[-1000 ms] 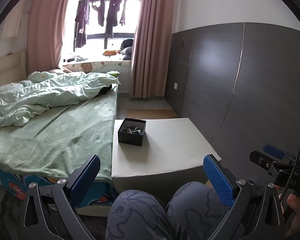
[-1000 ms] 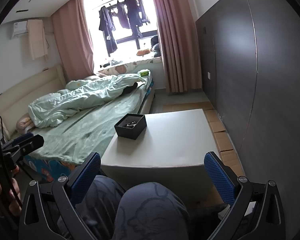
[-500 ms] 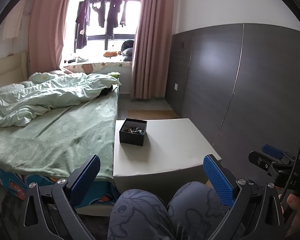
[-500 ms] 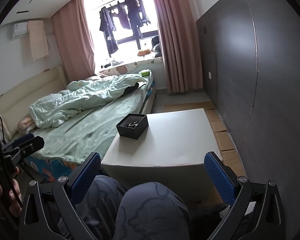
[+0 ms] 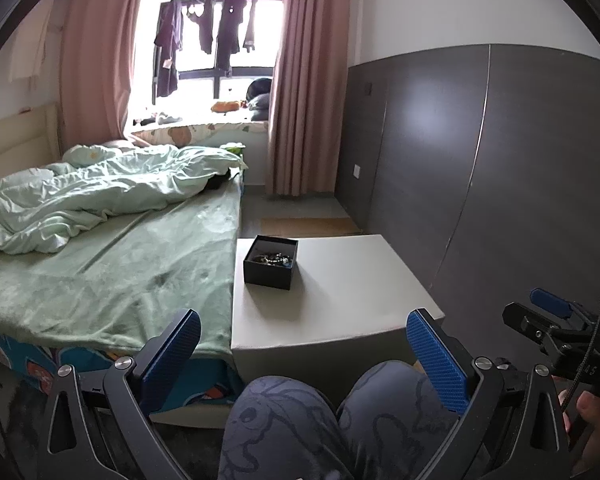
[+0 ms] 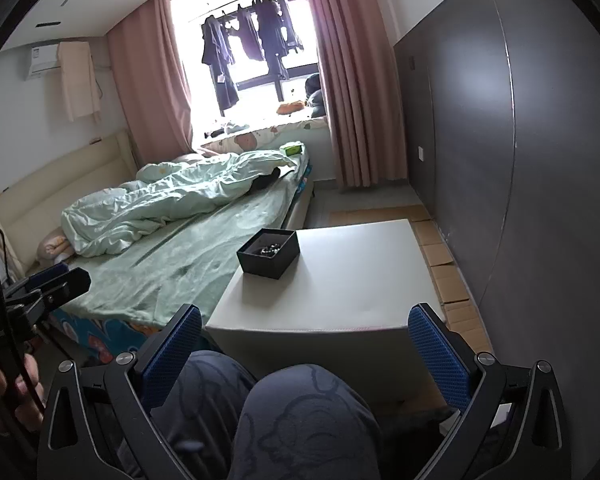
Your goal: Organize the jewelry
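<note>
Left wrist view: left gripper (image 5: 303, 340) hangs low over the person's knees (image 5: 284, 420), fingers spread wide w/ nothing between them. Black box (image 5: 271, 262) sits open-topped on the white table (image 5: 340, 304), near the far-left corner beside the bed (image 5: 112, 272). Jewelry (image 5: 271, 258) is a small dark, beady heap inside the box; pieces too small to tell apart. Right gripper (image 5: 548, 312) shows at the right edge, held off the table's side, well apart from the box. Right wrist view: right gripper (image 6: 305, 340) also over the knees (image 6: 300, 420), fingers released wide, holding nothing. Same box (image 6: 269, 254) w/ the jewelry (image 6: 270, 250) in it; no loose pieces visible on the table top (image 6: 360, 280). Left gripper (image 6: 56, 280) seen at the left over the bed edge, a hand (image 6: 24, 384) gripping its handle. Judgement: both tools stand back from the work, none engaged, so no step is in hand. Scene fits 2 stages: jewelry heaped in the box awaiting sorting, or already gathered into the box as the tidy end state. Can't settle which. Any further reach would need a long approach fwd to the box and a fine pinch, since pieces are tiny and may be tangled.
</note>
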A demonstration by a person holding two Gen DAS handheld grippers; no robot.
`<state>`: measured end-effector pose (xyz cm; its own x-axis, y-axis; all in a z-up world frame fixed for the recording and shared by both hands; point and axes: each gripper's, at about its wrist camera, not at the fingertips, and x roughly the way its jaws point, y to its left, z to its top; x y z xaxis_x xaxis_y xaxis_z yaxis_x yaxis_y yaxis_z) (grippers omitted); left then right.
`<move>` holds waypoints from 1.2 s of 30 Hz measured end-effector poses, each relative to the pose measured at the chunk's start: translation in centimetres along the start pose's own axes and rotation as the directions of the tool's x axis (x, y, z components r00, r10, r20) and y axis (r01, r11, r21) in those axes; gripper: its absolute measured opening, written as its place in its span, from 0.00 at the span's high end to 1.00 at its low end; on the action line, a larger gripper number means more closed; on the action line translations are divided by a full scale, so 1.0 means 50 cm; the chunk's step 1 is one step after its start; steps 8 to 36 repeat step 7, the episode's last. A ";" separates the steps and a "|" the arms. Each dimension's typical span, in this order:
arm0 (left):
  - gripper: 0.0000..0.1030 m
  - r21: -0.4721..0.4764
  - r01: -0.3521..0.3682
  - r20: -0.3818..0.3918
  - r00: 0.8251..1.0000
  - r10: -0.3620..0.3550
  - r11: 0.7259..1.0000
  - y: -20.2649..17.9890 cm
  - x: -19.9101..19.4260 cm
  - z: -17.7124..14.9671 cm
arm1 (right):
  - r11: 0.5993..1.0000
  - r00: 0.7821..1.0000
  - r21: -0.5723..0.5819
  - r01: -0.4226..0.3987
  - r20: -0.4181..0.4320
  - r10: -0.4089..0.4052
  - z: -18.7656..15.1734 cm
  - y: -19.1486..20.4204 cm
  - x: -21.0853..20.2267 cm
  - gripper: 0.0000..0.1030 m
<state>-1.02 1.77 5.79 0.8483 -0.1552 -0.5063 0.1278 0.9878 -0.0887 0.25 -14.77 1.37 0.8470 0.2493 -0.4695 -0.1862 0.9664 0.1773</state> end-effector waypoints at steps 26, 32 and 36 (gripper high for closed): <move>0.00 0.027 -0.019 0.009 1.000 0.019 0.999 -0.005 -0.002 0.013 | 1.000 1.000 0.003 -0.003 0.006 0.003 0.010 0.000 -0.006 0.00; 0.00 0.027 -0.019 0.009 1.000 0.019 0.999 -0.005 -0.002 0.013 | 1.000 1.000 0.003 -0.003 0.006 0.003 0.010 0.000 -0.006 0.00; 0.00 0.027 -0.019 0.009 1.000 0.019 0.999 -0.005 -0.002 0.013 | 1.000 1.000 0.003 -0.003 0.006 0.003 0.010 0.000 -0.006 0.00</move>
